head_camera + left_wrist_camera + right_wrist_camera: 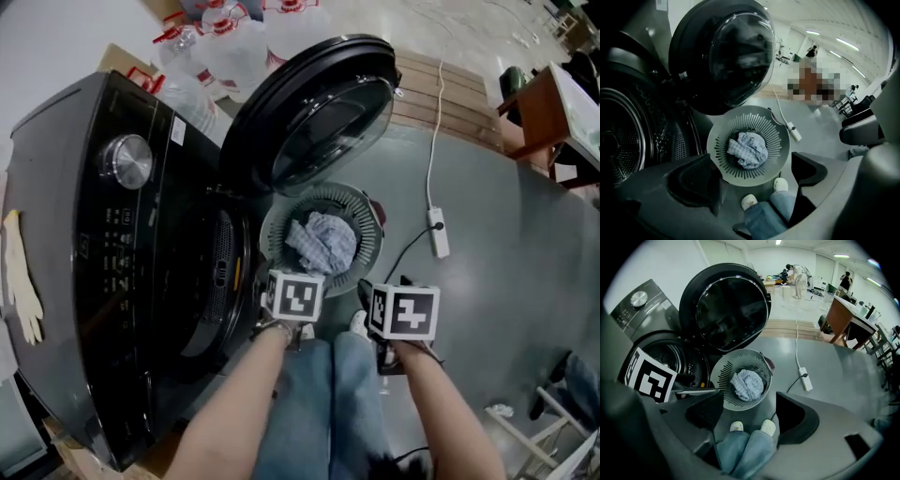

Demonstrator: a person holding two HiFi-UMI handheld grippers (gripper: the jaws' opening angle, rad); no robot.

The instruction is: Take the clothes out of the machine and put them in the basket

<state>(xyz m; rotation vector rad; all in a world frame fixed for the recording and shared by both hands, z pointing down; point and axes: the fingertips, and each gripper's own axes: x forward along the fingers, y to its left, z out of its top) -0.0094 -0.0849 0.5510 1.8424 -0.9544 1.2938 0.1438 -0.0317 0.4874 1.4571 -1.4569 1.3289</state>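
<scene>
Left tool [754, 185] and right tool [749, 416] hang released near the upward-facing basket [361, 202] holding crumpled clothes [323, 242].

clothes [323, 242] in basket [364, 214] | basket — right of machine [94, 272], before door [314, 112]

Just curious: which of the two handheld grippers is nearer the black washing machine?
The left gripper, beside the black front-loading washing machine; the right gripper hangs farther out.

grey slotted basket [361, 211], blue-white checked clothes [323, 242], black machine [112, 281]
</scene>
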